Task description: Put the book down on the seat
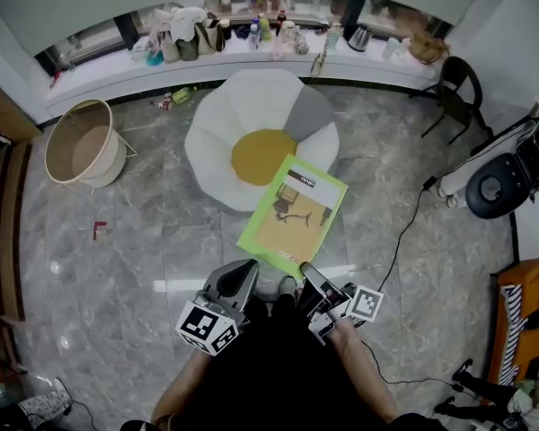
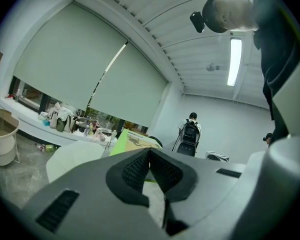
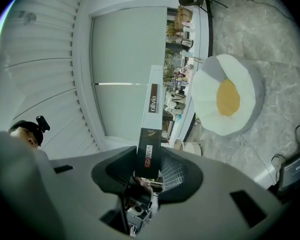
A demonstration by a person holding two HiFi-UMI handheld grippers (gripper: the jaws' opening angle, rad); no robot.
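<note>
The book (image 1: 292, 215) has a tan cover with a bright green border. It hangs in the air, lying flat, over the near right edge of the seat (image 1: 251, 119), a white cushion shaped like a fried egg with a yellow middle. My right gripper (image 1: 307, 274) is shut on the book's near corner. In the right gripper view the dark spine (image 3: 150, 134) stands between the pads, with the seat (image 3: 225, 96) beyond. My left gripper (image 1: 242, 275) hovers just left of it, shut and holding nothing; its pads (image 2: 140, 166) meet at the tips, and the book's green edge (image 2: 121, 141) shows behind them.
A round beige tub (image 1: 83, 142) stands on the marble floor at left. A windowsill (image 1: 251, 34) with bottles and bags runs along the back. At right are a black chair (image 1: 454, 92) and a floor cable (image 1: 404, 232). A person with a backpack (image 2: 190, 134) stands far off.
</note>
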